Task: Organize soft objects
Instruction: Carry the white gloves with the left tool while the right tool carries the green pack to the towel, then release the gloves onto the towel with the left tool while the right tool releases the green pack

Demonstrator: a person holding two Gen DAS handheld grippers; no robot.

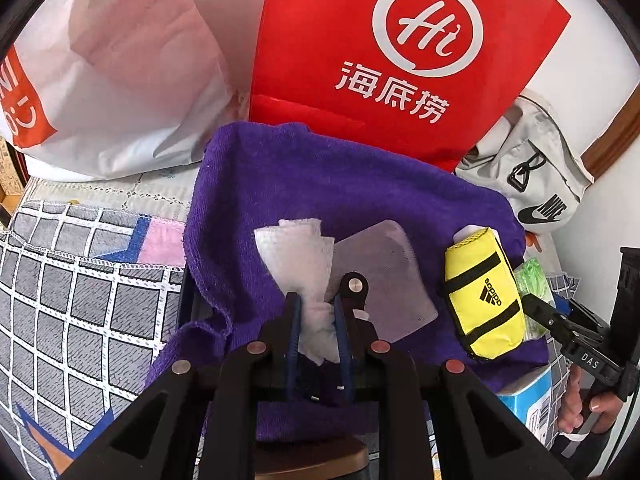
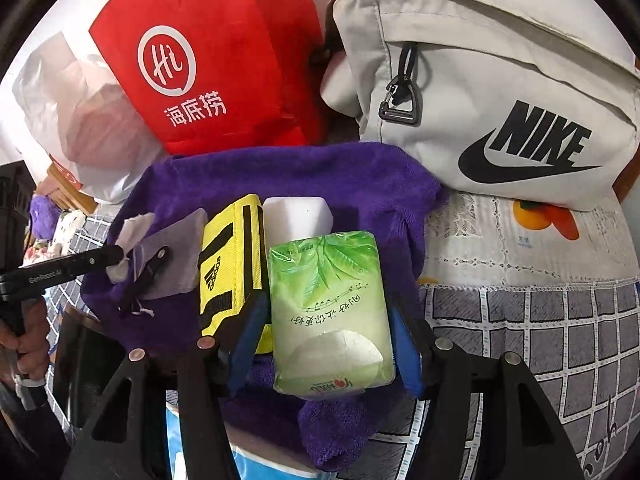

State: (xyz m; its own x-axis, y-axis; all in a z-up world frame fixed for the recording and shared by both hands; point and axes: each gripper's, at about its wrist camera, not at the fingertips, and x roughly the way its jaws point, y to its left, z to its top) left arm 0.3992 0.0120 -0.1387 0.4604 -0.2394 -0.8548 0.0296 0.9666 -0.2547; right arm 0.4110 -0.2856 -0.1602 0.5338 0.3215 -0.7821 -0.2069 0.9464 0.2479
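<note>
A purple towel (image 1: pixel 320 184) lines a container. On it lie a grey sponge (image 1: pixel 384 280), a yellow Adidas pouch (image 1: pixel 482 296) and a white foam block (image 2: pixel 298 214). My left gripper (image 1: pixel 316 300) is shut on a crumpled white tissue (image 1: pixel 296 256) above the towel. My right gripper (image 2: pixel 328 320) is shut on a green tissue pack (image 2: pixel 330 312), held over the towel beside the yellow pouch (image 2: pixel 230 268). The left gripper also shows in the right wrist view (image 2: pixel 132 258), and the right gripper in the left wrist view (image 1: pixel 560 320).
A red Haidilao bag (image 1: pixel 392 52), a white plastic bag (image 1: pixel 120 72) and a grey Nike bag (image 2: pixel 500 92) stand behind the towel. A grid-patterned cloth (image 1: pixel 72 292) covers the surface. A blue and white box (image 1: pixel 532 396) sits below the right edge of the towel.
</note>
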